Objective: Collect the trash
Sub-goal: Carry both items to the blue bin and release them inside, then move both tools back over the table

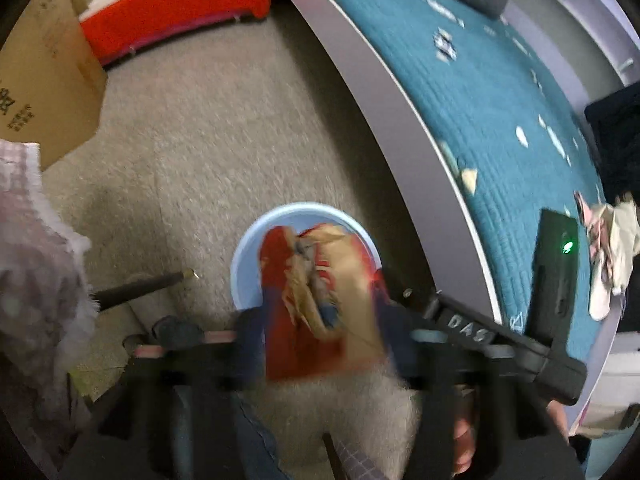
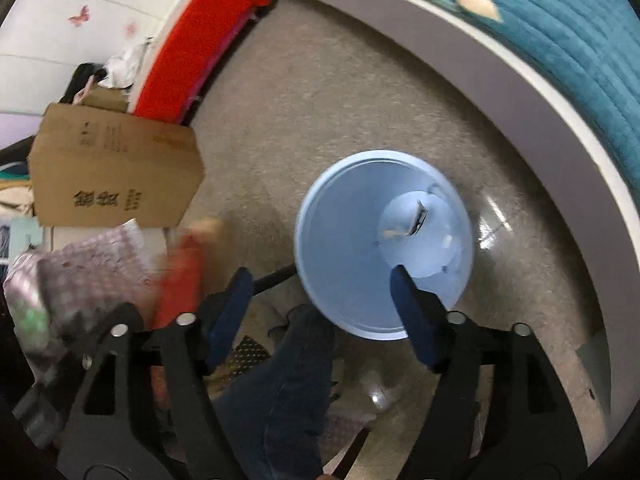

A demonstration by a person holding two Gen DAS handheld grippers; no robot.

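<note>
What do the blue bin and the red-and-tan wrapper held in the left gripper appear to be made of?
The blue bin looks like smooth moulded plastic: its pale walls are even and carry a soft sheen. The wrapper, clamped in the left gripper, seems to be thin printed film or foil packaging, judging by its crumpled folds and bright print, though motion blur leaves that uncertain.

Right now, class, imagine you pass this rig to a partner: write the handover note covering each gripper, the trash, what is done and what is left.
Left gripper: jaws shut on a red and tan wrapper, held above the light blue bin on the floor.
Right gripper: jaws open, holding nothing, pointed down at the bin.
Done: a few small scraps already lie in the bottom of the bin.
Left: drop the wrapper in. More crumpled paper lies on the teal bedspread, probably next.
</note>
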